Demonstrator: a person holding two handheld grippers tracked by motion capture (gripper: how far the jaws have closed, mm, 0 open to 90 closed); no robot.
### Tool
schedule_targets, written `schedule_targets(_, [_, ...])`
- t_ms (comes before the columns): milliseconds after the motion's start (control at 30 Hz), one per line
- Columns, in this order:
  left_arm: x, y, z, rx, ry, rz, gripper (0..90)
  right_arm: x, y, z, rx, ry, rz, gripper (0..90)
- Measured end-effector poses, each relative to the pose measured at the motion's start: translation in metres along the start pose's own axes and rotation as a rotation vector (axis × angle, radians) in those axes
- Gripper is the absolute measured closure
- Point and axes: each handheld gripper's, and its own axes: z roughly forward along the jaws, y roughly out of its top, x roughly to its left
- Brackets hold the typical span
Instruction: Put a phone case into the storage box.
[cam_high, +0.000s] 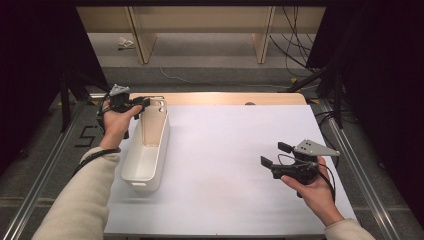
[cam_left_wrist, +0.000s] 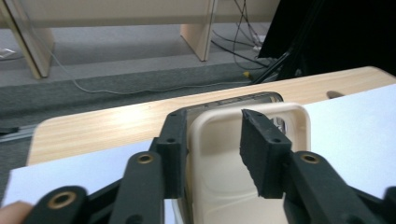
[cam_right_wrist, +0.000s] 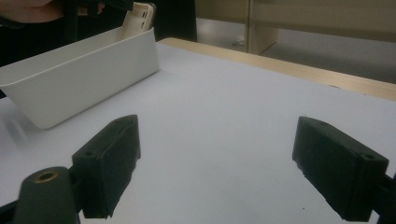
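Left tool (cam_high: 141, 103) jaws apart, straddling far end wall of white bin (cam_high: 146, 156) at tabletop's left edge, pads not pressing. Right tool (cam_high: 274, 155) open, idle. Next, probably: lift left tool clear.

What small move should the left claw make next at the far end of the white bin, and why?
Probably lift the left claw straight up and clear of the bin. In the left gripper view one pad sits outside the bin's far rim and the other hangs inside, apart from the wall, so nothing is gripped. The right claw waits open over the white sheet.
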Motion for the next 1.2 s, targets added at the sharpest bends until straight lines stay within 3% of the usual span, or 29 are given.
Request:
schedule_targets(267, [-0.003,0.01,-0.015,0.015,0.049,0.044,41.4,0.0,0.0,0.0,-0.002,-0.002,0.0,16.1])
schedule_targets(333, [-0.004,0.012,-0.021,0.015,0.061,0.032,35.2,0.0,0.0,0.0,-0.003,-0.003,0.002,16.1])
schedule_targets(567, [-0.016,0.014,-0.037,0.024,0.033,0.055,16.8,0.0,0.0,0.0,-0.001,-0.005,0.004,16.1])
schedule_targets(867, [-0.024,0.012,-0.06,0.014,0.024,0.075,4.1,-0.002,0.001,0.0,-0.004,-0.012,0.01,16.1])
schedule_targets(1200, [-0.036,-0.001,-0.083,0.004,-0.005,0.085,0.0,-0.004,0.001,-0.001,-0.007,-0.02,0.015,16.1])
